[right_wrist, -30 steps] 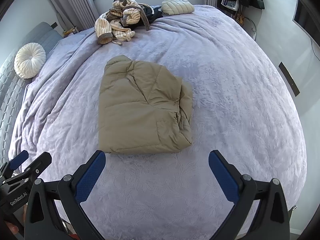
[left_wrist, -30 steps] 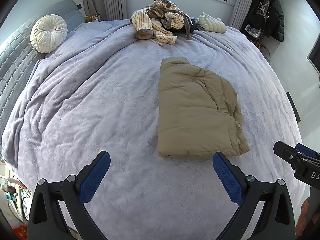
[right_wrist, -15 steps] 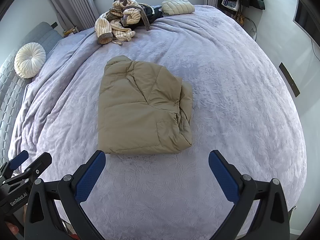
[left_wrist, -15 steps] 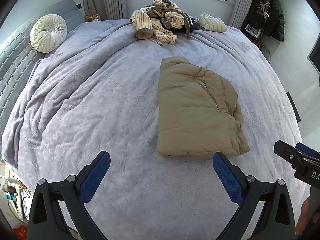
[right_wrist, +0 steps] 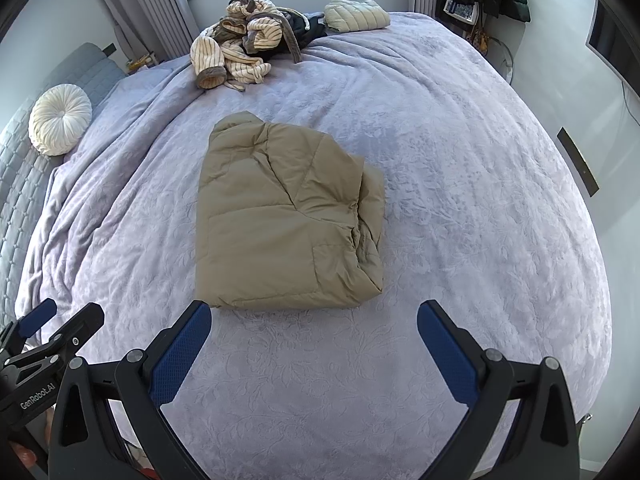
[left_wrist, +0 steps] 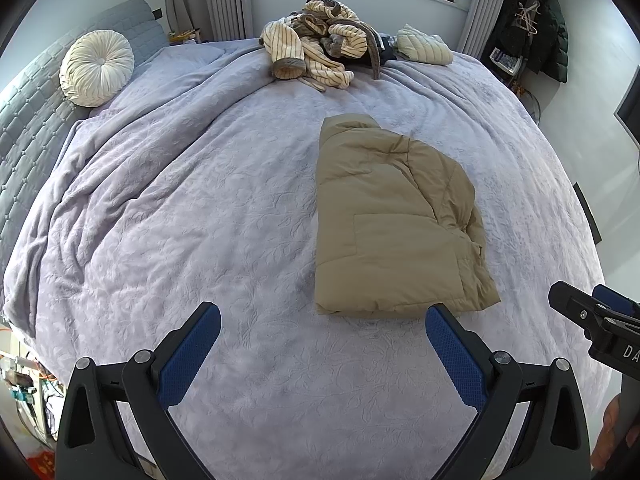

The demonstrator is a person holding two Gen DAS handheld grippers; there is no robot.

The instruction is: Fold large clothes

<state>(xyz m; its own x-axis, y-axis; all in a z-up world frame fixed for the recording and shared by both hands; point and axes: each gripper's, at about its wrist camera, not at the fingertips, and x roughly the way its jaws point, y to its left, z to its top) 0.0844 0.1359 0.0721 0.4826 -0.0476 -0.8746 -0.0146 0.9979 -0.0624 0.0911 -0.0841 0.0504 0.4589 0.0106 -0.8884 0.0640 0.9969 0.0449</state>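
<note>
Khaki puffer jacket [left_wrist: 392,220] folded at frame centre on lavender bed [left_wrist: 200,200]; left hand-held gripper [left_wrist: 320,336] and right hand-held gripper [right_wrist: 314,330] spread wide, empty, bottom of frame.

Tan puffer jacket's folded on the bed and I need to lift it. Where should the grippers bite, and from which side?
Judging by its pose, take the tan jacket along its near hem edge, one corner per gripper, coming in low from the foot of the bed. That edge faces both open grippers, left and right, and lies straight and stacked. Avoid the bunched, loose folds on its right side.
</note>
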